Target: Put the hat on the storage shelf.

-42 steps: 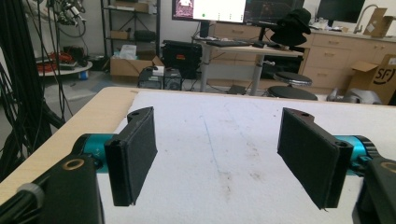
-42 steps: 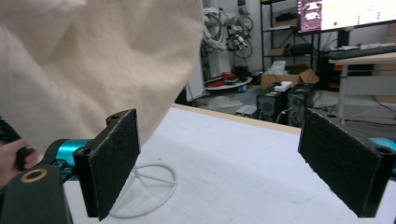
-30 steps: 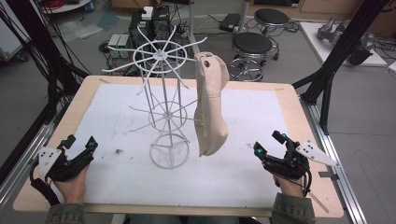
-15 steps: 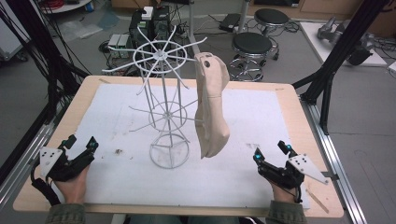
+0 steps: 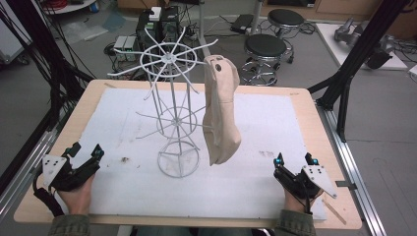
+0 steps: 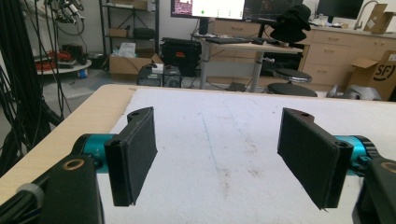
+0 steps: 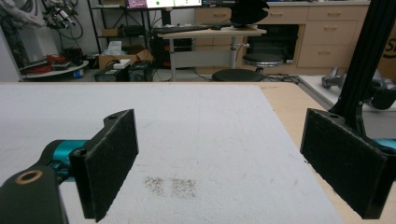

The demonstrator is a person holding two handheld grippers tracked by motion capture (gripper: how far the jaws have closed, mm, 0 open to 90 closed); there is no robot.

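Left gripper view: box [image 6: 380, 70] rt reads "SF"; both tools [image 5: 85, 156] [image 5: 294, 160] spread apart, empty.

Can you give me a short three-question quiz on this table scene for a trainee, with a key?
1. True or false: the beige garment lies flat on the white mat.
2. The left gripper is: A) shut on the garment, B) open, holding nothing.
3. What does the white wire rack stand on?

Key: 1. False, it hangs from the rack. 2. B; the right gripper is open too. 3. The white mat.
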